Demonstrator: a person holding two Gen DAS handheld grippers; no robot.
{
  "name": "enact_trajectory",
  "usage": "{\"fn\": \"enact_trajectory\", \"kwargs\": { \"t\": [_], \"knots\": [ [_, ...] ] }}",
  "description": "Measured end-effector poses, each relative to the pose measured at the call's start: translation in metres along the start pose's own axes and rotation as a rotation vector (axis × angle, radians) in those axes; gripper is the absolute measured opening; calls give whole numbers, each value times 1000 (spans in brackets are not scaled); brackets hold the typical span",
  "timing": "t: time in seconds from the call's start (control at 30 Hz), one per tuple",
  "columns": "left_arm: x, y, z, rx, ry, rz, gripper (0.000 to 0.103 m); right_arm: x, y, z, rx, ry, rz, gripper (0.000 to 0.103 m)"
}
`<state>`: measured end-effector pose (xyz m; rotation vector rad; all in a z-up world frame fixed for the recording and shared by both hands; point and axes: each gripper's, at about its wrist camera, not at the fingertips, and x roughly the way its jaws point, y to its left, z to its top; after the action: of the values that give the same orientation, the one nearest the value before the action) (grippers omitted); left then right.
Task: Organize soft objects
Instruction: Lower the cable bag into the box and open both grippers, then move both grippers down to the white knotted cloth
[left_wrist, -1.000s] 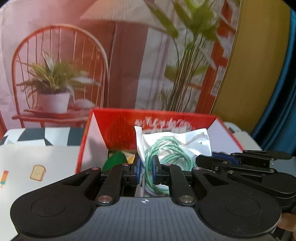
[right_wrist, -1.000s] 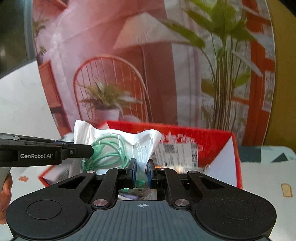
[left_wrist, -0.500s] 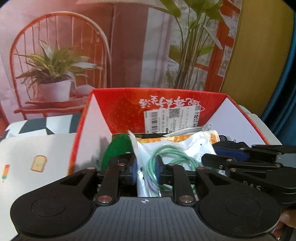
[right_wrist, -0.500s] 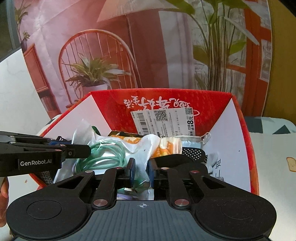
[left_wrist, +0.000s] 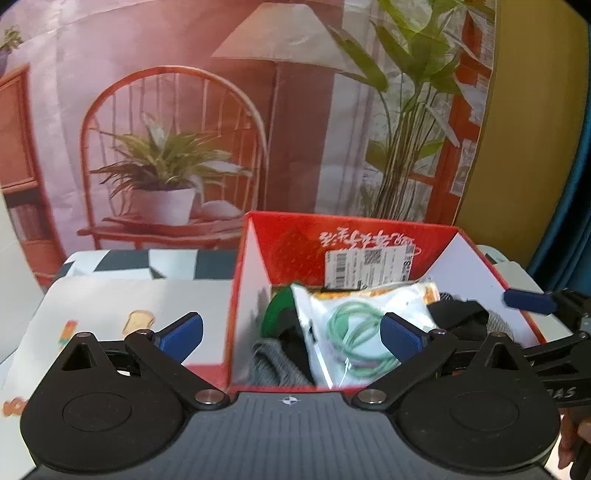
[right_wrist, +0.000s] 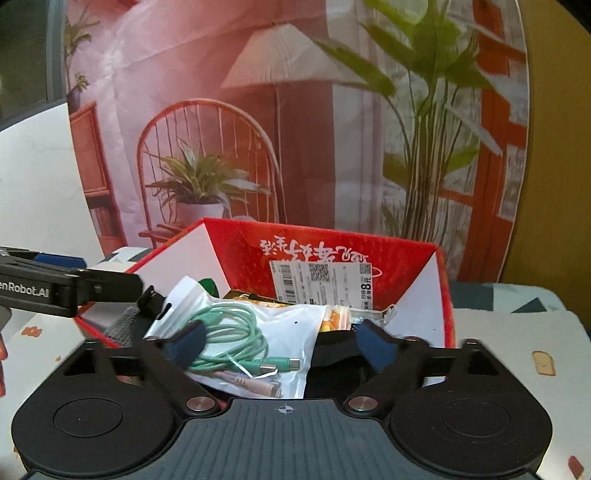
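Note:
A clear plastic bag with a coiled green cable (left_wrist: 354, 332) (right_wrist: 258, 332) lies loose inside the red cardboard box (left_wrist: 295, 251) (right_wrist: 240, 251), on top of other items. My left gripper (left_wrist: 291, 334) hangs over the box's near edge, its jaws opening wide, pads clear of the bag. My right gripper (right_wrist: 281, 345) is likewise opening wide above the bag without touching it. Each gripper shows at the edge of the other's view: the right gripper's blue pad (left_wrist: 532, 301) and the left gripper's black finger (right_wrist: 74, 288).
Also in the box are a grey knit piece (left_wrist: 273, 358), black cloth (right_wrist: 332, 347), an orange packet (right_wrist: 334, 317) and something green (left_wrist: 275, 314). The box stands on a table with a white printed cloth (left_wrist: 110, 302). A printed backdrop (left_wrist: 184, 110) rises right behind.
Both grippers were shut on the cable bag held above the box. They lowered it in, opened wide and drew back; the bag now rests in the box.

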<state>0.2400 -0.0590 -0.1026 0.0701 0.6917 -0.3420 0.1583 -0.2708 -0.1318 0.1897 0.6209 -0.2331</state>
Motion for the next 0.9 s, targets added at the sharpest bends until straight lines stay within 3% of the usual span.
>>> {"fn": "enact_trajectory", "kwargs": {
  "t": [0.5,0.9],
  "knots": [
    [-56,13,-40,48,-81,68,103,-44,20,-25,-5,-30,34,103],
    [-69,33,-84,7,-71,96,103,-62,35,-59,-25,-29,44,103]
  ]
}}
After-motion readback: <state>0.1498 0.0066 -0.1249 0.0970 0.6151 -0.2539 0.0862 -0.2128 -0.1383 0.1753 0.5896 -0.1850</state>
